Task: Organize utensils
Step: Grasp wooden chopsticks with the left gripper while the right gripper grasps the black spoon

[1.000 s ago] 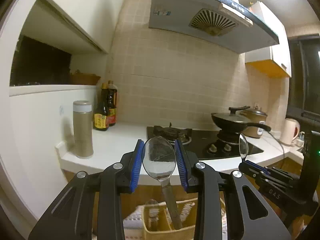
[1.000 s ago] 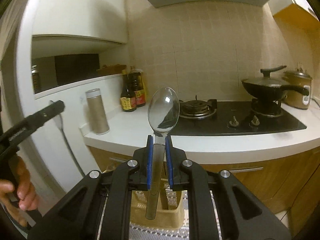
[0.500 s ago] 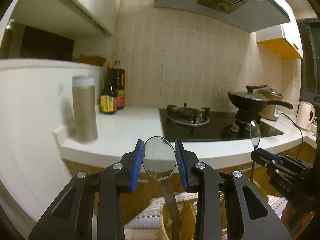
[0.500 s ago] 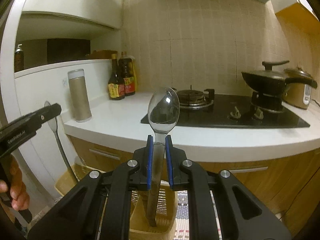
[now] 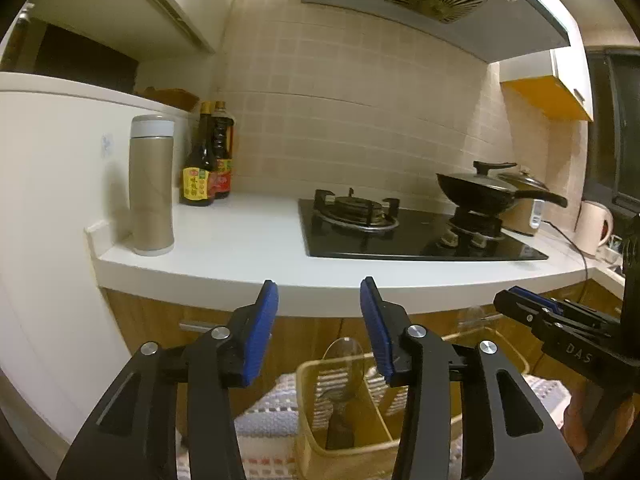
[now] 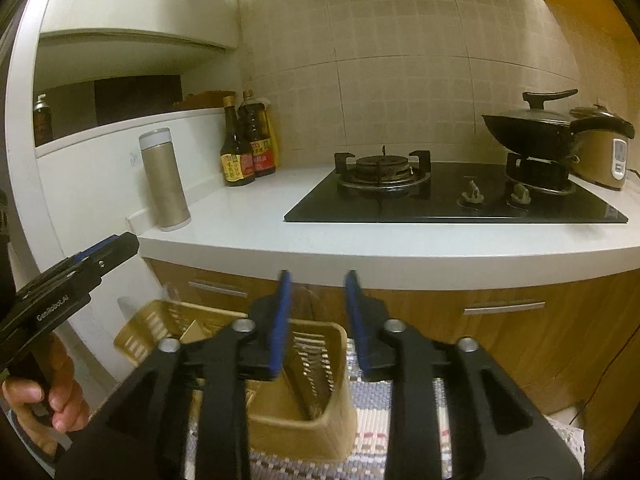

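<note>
A tan slotted utensil holder [image 5: 320,412] stands on a striped mat below the counter; it also shows in the right wrist view [image 6: 316,396]. A metal spoon [image 5: 343,360] stands bowl up in its left compartment. A second spoon [image 6: 310,304] stands blurred in the compartment under my right gripper. My left gripper [image 5: 318,328] is open and empty just above the holder. My right gripper [image 6: 316,316] is open and empty above the holder. Each gripper shows in the other's view: the right one [image 5: 532,308] and the left one [image 6: 108,250].
A white counter [image 5: 248,248] carries a beige flask [image 5: 151,186], two sauce bottles [image 5: 206,156], a black gas hob [image 5: 404,232] with a lidded wok [image 5: 480,192], a rice cooker [image 6: 600,148] and a white kettle [image 5: 596,228]. Wooden drawers [image 6: 480,320] sit under the counter.
Both grippers have opened and let go of their spoons, which dropped into the holder. Both grippers have come lower, close over the holder.
</note>
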Available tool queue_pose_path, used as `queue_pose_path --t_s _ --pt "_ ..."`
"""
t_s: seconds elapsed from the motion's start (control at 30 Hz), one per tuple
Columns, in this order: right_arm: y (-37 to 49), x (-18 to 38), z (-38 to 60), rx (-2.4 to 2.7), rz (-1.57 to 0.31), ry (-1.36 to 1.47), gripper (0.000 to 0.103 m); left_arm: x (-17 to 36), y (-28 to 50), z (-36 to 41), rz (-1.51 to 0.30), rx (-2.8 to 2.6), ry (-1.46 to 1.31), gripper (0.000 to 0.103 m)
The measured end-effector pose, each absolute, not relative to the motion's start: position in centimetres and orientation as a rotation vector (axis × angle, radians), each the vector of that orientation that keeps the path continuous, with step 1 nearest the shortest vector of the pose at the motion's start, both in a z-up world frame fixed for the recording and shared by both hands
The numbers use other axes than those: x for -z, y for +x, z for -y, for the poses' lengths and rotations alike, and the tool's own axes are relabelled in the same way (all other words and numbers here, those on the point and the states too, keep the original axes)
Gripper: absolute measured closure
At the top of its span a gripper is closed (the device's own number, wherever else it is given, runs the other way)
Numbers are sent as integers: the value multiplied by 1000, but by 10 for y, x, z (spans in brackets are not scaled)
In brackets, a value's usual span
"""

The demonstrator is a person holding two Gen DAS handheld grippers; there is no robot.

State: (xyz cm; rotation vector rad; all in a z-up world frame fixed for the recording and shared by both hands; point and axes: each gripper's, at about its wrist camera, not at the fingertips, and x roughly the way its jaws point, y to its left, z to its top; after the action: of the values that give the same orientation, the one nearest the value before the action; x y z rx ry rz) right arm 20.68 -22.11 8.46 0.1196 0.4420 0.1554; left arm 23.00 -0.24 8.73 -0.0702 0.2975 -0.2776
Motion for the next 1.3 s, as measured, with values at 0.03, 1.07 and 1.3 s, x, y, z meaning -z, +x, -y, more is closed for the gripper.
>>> queue_pose_path --t_s 0.03,1.07,1.3 --pt "203 -86 223 -155 -442 123 72 -89 226 1 -301 285 -72 61" --pt "68 -54 233 -69 -931 50 72 -42 95 47 -698 442 153 56" --pt "59 3 217 -187 -1276 138 72 10 95 62 -961 495 227 56"
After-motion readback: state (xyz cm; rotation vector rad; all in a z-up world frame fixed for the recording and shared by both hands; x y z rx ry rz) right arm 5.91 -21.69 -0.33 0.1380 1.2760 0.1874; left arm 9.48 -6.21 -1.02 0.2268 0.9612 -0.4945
